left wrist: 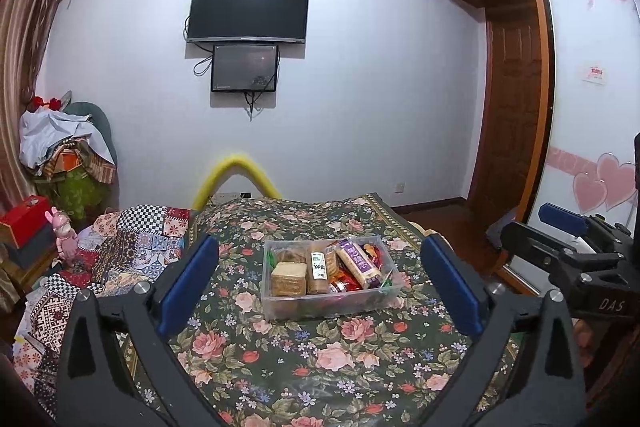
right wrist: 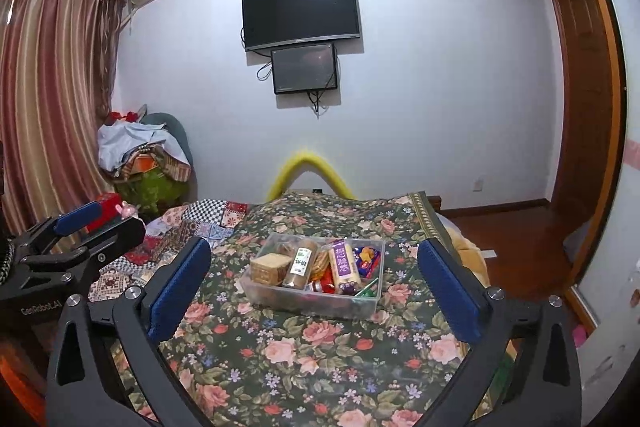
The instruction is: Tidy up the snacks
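A clear plastic box (left wrist: 332,303) (right wrist: 312,303) stands on the floral bedspread (left wrist: 320,355) ahead of both grippers. Inside lie a purple-wrapped cracker pack (left wrist: 360,263) (right wrist: 344,263), a brown biscuit roll with a white label (left wrist: 318,267) (right wrist: 300,265), a square cracker stack (left wrist: 288,279) (right wrist: 270,267) and small red packets (left wrist: 348,281). My left gripper (left wrist: 319,243) is open and empty, short of the box. My right gripper (right wrist: 314,245) is open too, with nothing between its blue pads. Each gripper shows at the edge of the other's view: the right one (left wrist: 568,227), the left one (right wrist: 80,223).
A patchwork quilt (left wrist: 132,239) lies left of the floral cloth. A yellow foam arch (left wrist: 236,171) rises at the bed's far edge. A pile of clothes (left wrist: 68,147) sits far left. Wooden floor (right wrist: 516,239) and a wardrobe (left wrist: 580,87) are on the right.
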Motion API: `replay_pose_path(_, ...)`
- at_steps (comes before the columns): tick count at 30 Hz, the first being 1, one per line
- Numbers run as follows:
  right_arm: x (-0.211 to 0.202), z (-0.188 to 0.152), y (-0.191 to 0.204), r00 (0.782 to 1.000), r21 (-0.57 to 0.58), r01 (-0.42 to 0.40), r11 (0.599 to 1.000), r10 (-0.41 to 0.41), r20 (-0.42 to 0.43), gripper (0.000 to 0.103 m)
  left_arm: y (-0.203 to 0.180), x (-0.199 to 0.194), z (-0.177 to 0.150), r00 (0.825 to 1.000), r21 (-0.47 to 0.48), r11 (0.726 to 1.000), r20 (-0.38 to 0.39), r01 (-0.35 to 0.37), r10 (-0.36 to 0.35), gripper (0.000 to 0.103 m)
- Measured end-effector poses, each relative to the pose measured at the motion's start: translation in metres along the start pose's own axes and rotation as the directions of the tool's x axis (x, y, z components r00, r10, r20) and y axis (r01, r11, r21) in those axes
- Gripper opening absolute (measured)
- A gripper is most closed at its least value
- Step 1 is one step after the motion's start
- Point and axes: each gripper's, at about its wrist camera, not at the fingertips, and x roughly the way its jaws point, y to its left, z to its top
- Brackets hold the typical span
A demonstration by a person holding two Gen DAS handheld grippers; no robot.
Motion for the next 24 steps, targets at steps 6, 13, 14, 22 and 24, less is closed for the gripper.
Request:
replay_pose_path(6, -0.0022, 0.0003, 0.0, 1.0, 0.001, 0.002, 1.0, -0.002, 0.002, 0.103, 0.0006, 0.0018, -0.0011, 1.0, -0.001, 1.0, -0.012, 0.002, -0.002, 0.103)
replay_pose_path(13, -0.0026, 0.0012, 0.0002, 1.0, 0.002, 0.002, 1.0, -0.002, 0.003, 0.103, 0.0003, 0.0027, -0.0003, 1.0, -0.001, 1.0, -0.014, 0.003, -0.003, 0.103)
replay_pose_path(14, -0.0025, 0.0011, 0.0002, 1.0, 0.002, 0.003, 1.0, -0.003, 0.003, 0.103, 0.0002, 0.0027, -0.0002, 1.0, -0.001, 1.0, -0.013, 0.002, -0.002, 0.103)
replay_pose_path(22, -0.0032, 0.0024, -0.0006, 1.0, 0.002, 0.003, 1.0, -0.003, 0.005, 0.103, -0.0001, 0.0026, -0.0002, 1.0, 0.001, 1.0, -0.01, 0.002, -0.002, 0.103)
replay_pose_path(24, -0.0035, 0.0026, -0.0004, 1.0, 0.003, 0.004, 1.0, -0.004, 0.005, 0.103, 0.0, 0.0024, -0.0001, 1.0, 0.0, 1.0, -0.009, 0.002, -0.002, 0.103)
